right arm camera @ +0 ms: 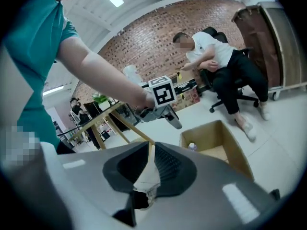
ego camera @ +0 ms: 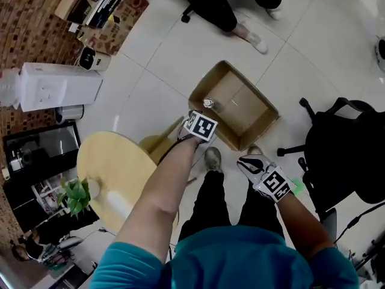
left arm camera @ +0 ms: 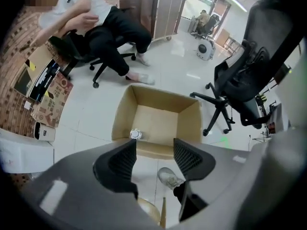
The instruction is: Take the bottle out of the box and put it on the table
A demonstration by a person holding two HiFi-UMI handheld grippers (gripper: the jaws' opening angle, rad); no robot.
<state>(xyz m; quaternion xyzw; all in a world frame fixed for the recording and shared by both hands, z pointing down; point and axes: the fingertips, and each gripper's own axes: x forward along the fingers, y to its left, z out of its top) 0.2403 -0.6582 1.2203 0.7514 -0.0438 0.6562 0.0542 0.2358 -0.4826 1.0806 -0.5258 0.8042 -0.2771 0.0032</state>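
My left tool [left arm camera: 156, 146] hangs near the open brown cardboard box [left arm camera: 191, 121], jaws apart, empty. Clear plastic bottle [left arm camera: 135, 134] upright inside, corner. Right tool [right arm camera: 149, 150]: jaws together.

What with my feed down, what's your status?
Left claw open, empty, by box rim. Right claw shut, empty. Bottle upright in box, untouched. Nothing blocking.

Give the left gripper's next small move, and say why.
Probably ease the left gripper down and sideways over the bottle: its jaws stand open and empty, and the bottle stands in a corner of the box, off to one jaw's tip.
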